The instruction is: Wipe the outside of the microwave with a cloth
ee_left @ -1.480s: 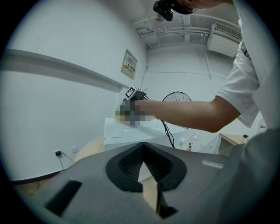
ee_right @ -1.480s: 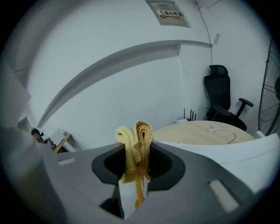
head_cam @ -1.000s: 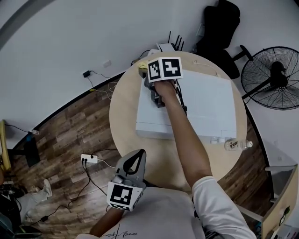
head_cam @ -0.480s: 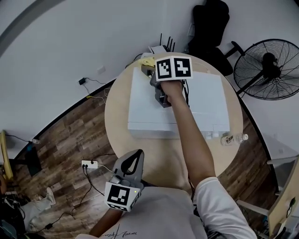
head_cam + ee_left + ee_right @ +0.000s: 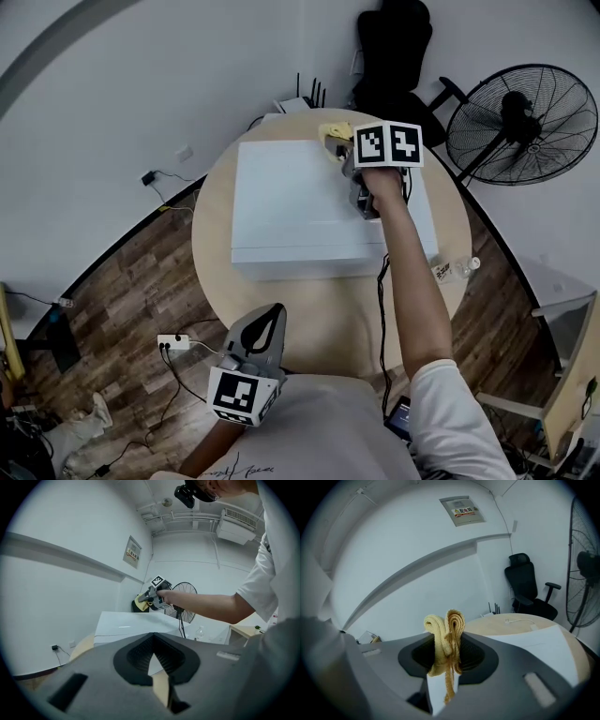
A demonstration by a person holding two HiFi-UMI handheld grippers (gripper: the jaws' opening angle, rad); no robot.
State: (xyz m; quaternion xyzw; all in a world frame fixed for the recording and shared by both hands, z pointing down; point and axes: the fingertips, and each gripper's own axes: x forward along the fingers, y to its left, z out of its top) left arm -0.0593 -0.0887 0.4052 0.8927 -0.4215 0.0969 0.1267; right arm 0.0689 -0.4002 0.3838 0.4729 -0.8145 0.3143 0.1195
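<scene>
The right hand-held gripper (image 5: pixel 447 644) is clenched on a folded yellow cloth (image 5: pixel 445 630), the fabric bunched between its jaws and a loose strand hanging below. It holds the cloth over the far edge of the white microwave (image 5: pixel 291 202), towards that top's right side (whether the fabric presses on the panel or rides just above it cannot be told). The step in hand looks like wiping the top panel, with the arm stretched across it from the near side. The microwave sits on a round wooden desk (image 5: pixel 328 319), with a small bottle (image 5: pixel 455 270) near its right front corner. The left hand-held gripper (image 5: pixel 272 314) hangs low by the person's body, jaws closed on nothing, well apart from the work. The next move probably calls for pressing the cloth flat and drawing it back across the top, then going on to the sides and the front.
</scene>
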